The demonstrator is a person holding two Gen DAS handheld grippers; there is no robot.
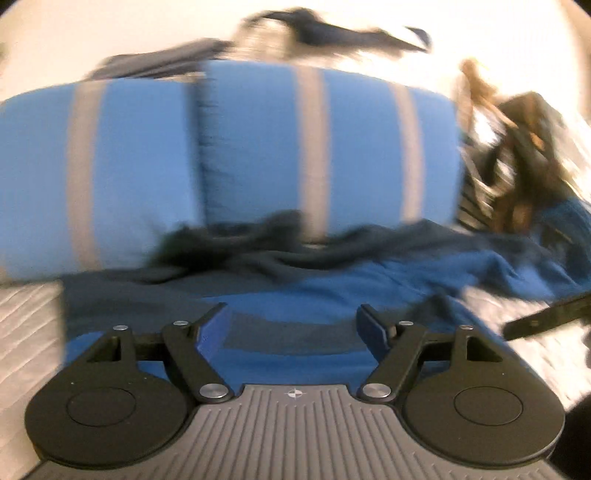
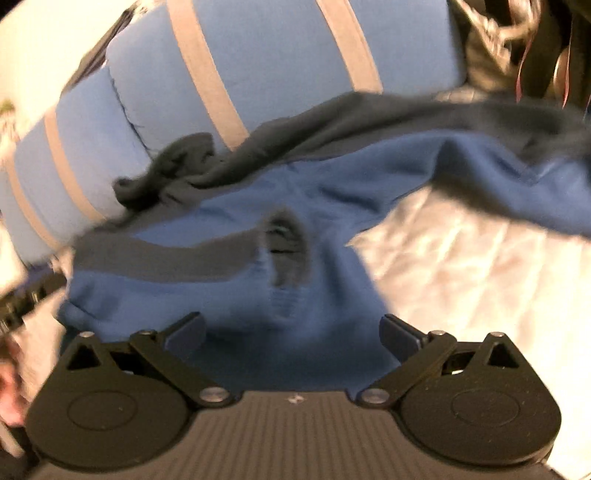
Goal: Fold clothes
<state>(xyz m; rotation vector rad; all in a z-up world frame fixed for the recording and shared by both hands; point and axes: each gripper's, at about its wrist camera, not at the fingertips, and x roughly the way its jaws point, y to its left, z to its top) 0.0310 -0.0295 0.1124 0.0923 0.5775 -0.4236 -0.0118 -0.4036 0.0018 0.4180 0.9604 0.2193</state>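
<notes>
Hovering with both jaws spread wide, pinching nothing: left gripper [image 1: 291,325] and right gripper [image 2: 291,332] just above crumpled blue-and-grey knit garment [image 2: 229,273], stretched crosswise ahead.

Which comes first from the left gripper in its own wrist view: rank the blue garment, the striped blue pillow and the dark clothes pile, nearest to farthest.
1. Blue garment, spread directly under and ahead of the open left gripper.
2. Striped blue pillow, across the middle, behind the garment.
3. Dark clothes pile, beyond the pillow's top edge, farthest back.
</notes>
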